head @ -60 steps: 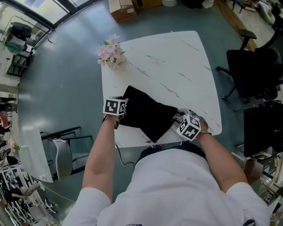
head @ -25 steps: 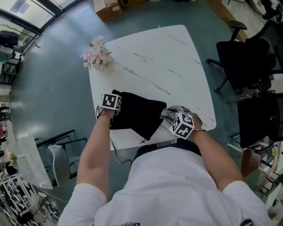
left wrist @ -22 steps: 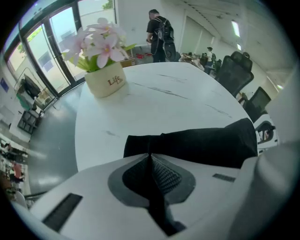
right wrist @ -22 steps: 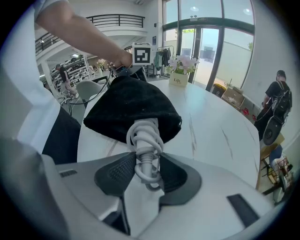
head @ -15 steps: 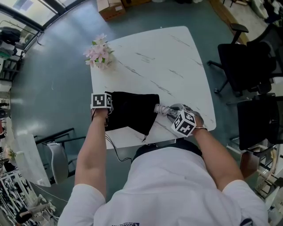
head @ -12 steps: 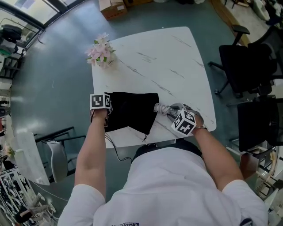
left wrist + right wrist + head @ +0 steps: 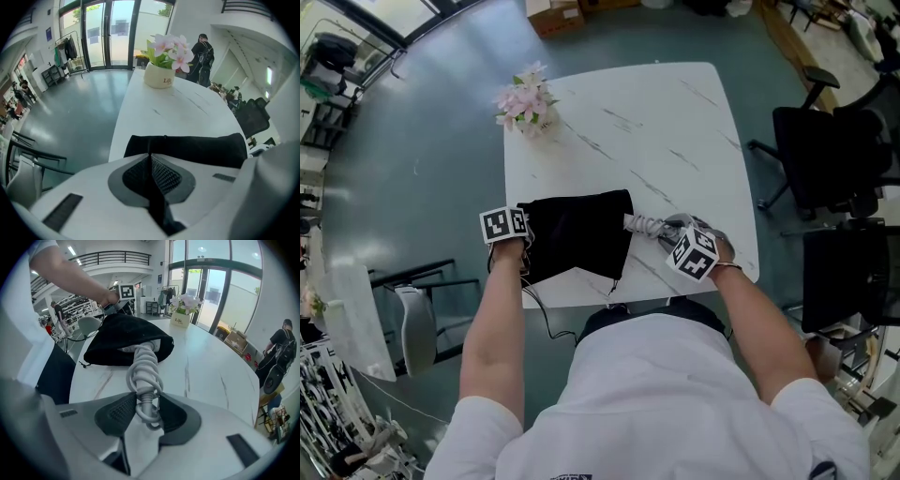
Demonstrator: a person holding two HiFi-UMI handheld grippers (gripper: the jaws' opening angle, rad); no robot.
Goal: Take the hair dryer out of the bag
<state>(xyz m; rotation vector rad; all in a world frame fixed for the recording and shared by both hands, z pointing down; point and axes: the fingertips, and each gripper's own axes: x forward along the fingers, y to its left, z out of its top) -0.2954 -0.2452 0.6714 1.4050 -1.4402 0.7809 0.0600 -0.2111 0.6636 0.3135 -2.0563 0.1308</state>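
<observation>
A black fabric bag [image 7: 577, 234] lies on the white marble table [image 7: 675, 141] near its front edge. My left gripper [image 7: 525, 248] is at the bag's left end, shut on a fold of its black cloth [image 7: 157, 201]. From the bag's right-hand mouth sticks the hair dryer's grey handle [image 7: 645, 224], wound with its cord. My right gripper [image 7: 666, 232] is shut on that handle [image 7: 144, 380]. The dryer's head is still inside the bag [image 7: 122, 341], with only a pale bit of it showing at the opening.
A pot of pink flowers [image 7: 525, 101] stands at the table's far left corner. Black office chairs [image 7: 834, 159] stand to the right, a grey chair [image 7: 412, 323] to the left, and a cardboard box [image 7: 558, 14] on the floor beyond. People stand in the background [image 7: 204, 49].
My left gripper has moved left with the bag's end, swinging the bag round and pulling it flat. More of the cord-wound handle shows outside the bag's mouth. The right gripper has stayed put.
</observation>
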